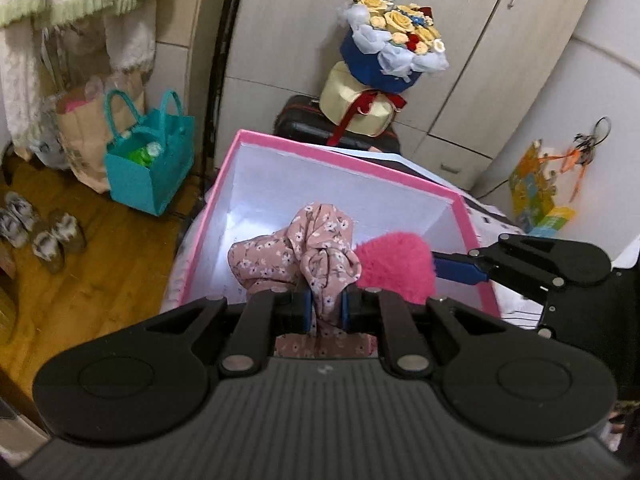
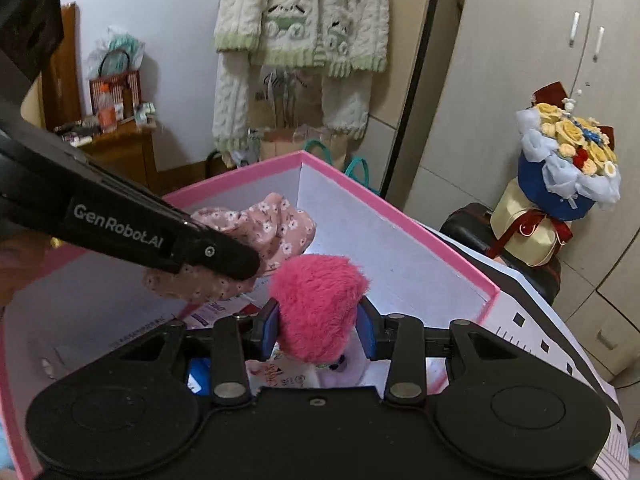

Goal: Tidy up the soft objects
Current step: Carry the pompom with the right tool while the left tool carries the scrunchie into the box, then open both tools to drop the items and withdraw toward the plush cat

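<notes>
left gripper [image 1: 326, 308] tilted downward, blue pads nearly together, pinching cloth. right gripper [image 2: 318, 326] angled down alongside, just to its right, pads [image 2: 269, 326] partly apart, clamping a fluffy toy.

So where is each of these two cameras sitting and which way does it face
Left wrist: on the left gripper, looking down into the pink box; its fingers pinch the floral cloth, the right gripper enters from the right.
Right wrist: on the right gripper, facing the box; its fingers hold the pink fluffy toy.
Shared: box, cloth, toy, flower bouquet.
</notes>
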